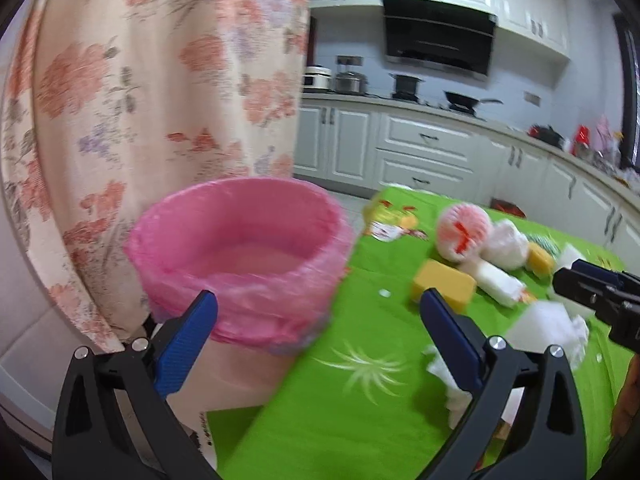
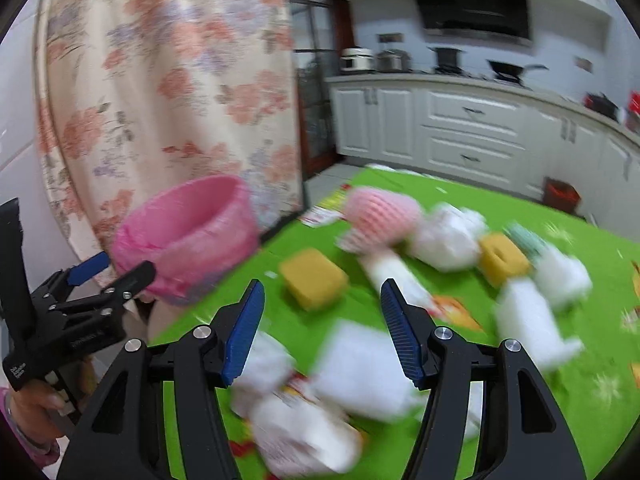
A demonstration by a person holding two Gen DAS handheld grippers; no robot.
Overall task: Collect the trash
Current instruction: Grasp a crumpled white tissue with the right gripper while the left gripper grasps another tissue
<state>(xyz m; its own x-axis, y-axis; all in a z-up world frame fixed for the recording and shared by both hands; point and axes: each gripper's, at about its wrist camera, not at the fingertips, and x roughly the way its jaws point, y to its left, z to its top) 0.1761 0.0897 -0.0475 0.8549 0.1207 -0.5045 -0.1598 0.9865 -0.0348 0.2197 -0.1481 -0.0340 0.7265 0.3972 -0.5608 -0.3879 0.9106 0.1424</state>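
A bin lined with a pink bag (image 1: 240,248) (image 2: 188,236) stands at the left edge of a table with a green cloth (image 1: 340,400) (image 2: 460,196). Trash lies on the cloth: a yellow sponge (image 1: 444,286) (image 2: 314,278), a second sponge (image 2: 504,258), a pink foam net (image 1: 464,236) (image 2: 380,210), white foam blocks (image 2: 360,368) and crumpled paper (image 2: 296,432). My left gripper (image 1: 320,300) (image 2: 124,268) is open and empty, just in front of the bin. My right gripper (image 2: 323,292) (image 1: 568,280) is open and empty over the white pieces.
A floral curtain (image 1: 160,80) hangs right behind the bin. White kitchen cabinets (image 1: 420,148) with pots on the counter run along the far wall. A hand (image 2: 32,404) holds the left gripper's handle. Both views are blurred by motion.
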